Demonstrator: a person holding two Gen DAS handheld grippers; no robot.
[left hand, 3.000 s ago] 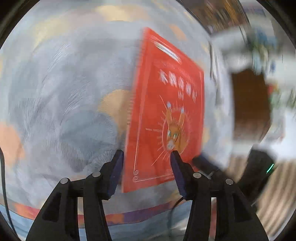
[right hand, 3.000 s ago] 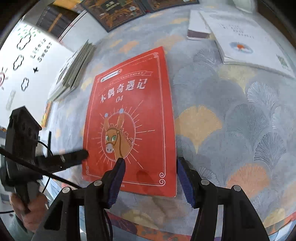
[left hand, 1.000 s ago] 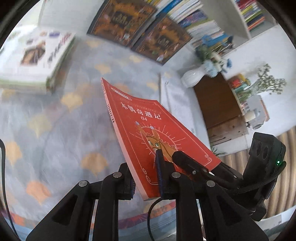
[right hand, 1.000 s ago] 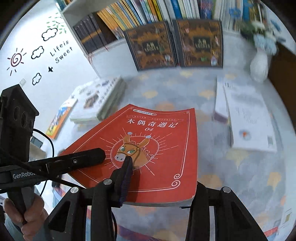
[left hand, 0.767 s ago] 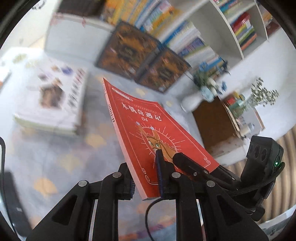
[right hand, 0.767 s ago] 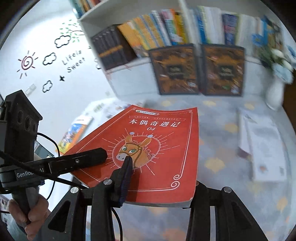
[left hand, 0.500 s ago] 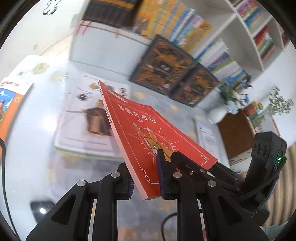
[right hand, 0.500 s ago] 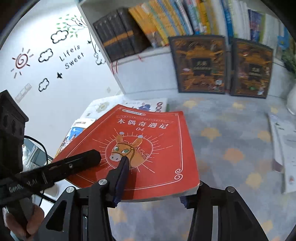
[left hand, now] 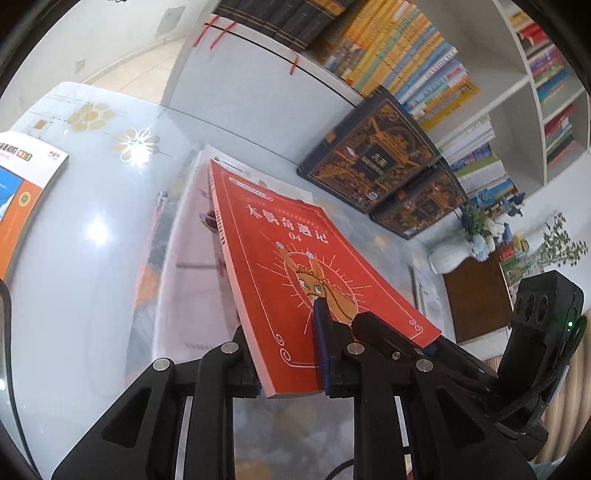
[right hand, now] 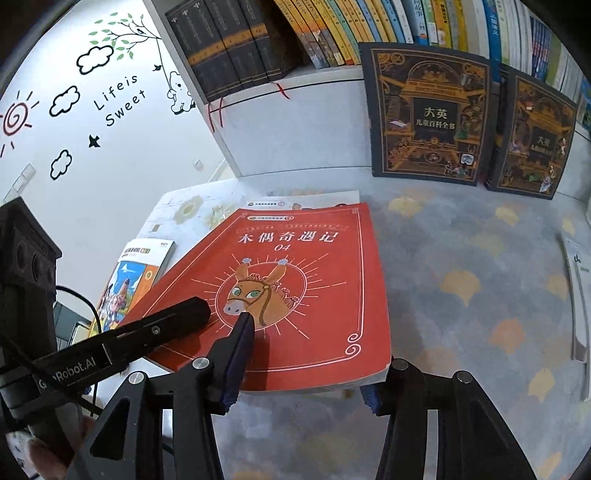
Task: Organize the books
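Note:
A red book (left hand: 295, 266) with a donkey on its cover hangs tilted in the air, held between both grippers. My left gripper (left hand: 284, 354) is shut on its near edge, one pad under the spine side and one on the cover. In the right wrist view the red book (right hand: 306, 280) lies between the jaws of my right gripper (right hand: 306, 369), which are opening. Its left finger hovers over the cover and its right finger sits below the near corner. The book's far end is over a white stack of books (left hand: 184, 258).
An orange and blue book (right hand: 136, 273) lies on the glossy table (left hand: 92, 177) to the left. Two dark ornate books (right hand: 424, 114) lean against the bookshelf (right hand: 332, 33). White books (right hand: 580, 295) lie at the right on the patterned cloth (right hand: 461, 258). A vase (left hand: 447, 254) stands beyond.
Both grippers have carried the red book left, from over the patterned cloth to above the white stack. The right gripper's fingers have spread wider around the book.

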